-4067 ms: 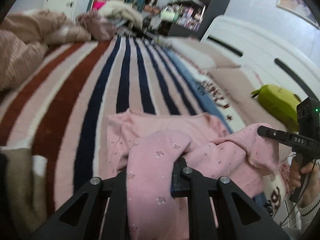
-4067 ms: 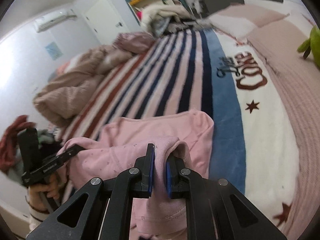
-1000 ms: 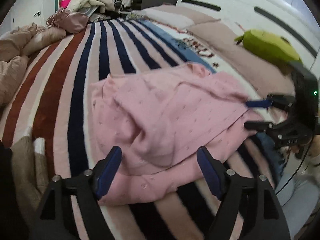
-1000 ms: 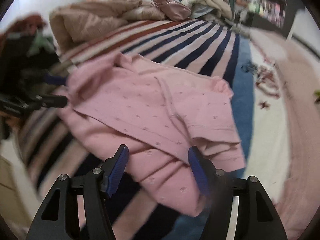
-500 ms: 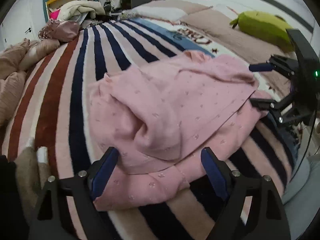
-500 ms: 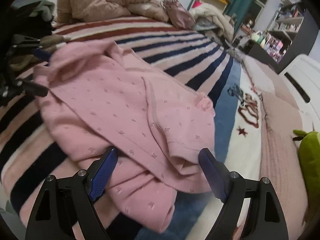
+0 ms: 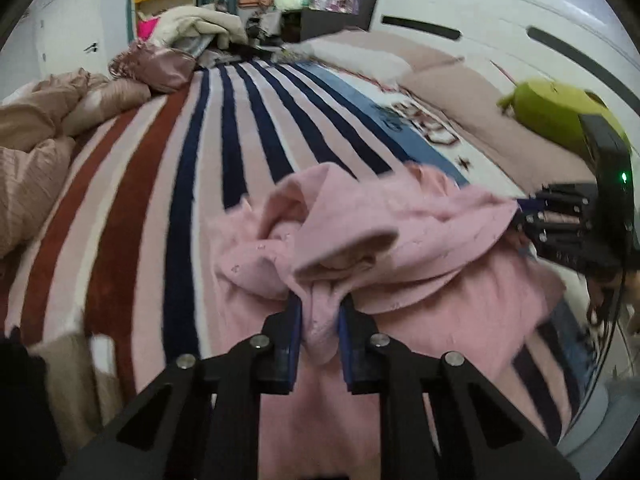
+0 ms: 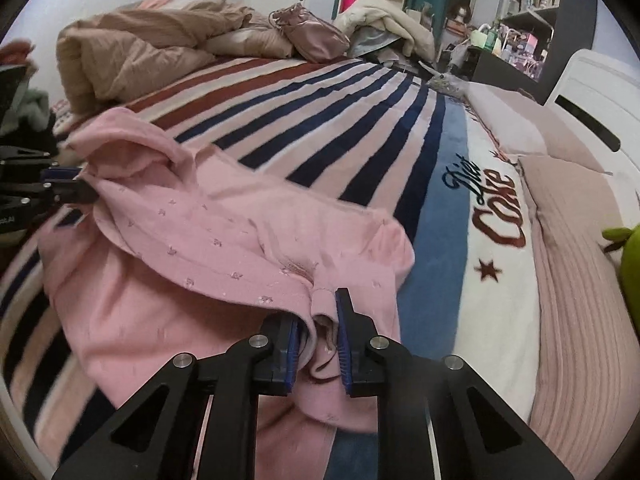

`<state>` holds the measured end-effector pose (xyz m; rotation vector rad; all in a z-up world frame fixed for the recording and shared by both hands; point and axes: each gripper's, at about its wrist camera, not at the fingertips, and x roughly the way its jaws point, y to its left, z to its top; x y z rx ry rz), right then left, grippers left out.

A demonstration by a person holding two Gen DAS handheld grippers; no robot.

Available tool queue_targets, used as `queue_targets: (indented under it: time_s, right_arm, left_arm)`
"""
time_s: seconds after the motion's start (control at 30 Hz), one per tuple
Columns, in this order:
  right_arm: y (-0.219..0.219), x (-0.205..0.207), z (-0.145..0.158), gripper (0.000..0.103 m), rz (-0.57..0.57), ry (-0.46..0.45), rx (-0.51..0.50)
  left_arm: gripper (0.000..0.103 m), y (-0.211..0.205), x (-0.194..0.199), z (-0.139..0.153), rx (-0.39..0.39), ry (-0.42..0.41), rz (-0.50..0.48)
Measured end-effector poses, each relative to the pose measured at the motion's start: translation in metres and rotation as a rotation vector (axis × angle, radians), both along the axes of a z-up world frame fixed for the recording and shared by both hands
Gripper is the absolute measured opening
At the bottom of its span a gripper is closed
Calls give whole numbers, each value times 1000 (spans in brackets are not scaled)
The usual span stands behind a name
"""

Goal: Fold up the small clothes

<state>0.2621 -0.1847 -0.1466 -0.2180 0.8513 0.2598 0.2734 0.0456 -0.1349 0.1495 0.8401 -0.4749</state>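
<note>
On the striped bed [image 7: 224,184], both open a second ago, left claw [image 7: 318,320] and right claw [image 8: 318,320] now closing, apparently pinching pink garment [image 8: 208,240] edges, ready for folding.

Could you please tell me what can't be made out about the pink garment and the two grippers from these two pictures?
- Pink garment: its near hem, hidden by the left gripper in the left wrist view.
- Cloth between the right gripper pads, as its jaws close: layer count, bunched.
- Garment type: crumpled and motion-blurred in both views.
- The hands: almost entirely out of frame.
</note>
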Motion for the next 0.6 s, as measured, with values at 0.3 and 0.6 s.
queue_targets:
  time_s: [0.3,0.6]
  right_arm:
    - [-16,107,-6,26,-91,135,38]
    - [-48,150,-4,72,-174,154,196]
  left_arm:
    - [26,-5,96,-10,-33,61,130]
    - [61,29,149,-29,-29,78,341]
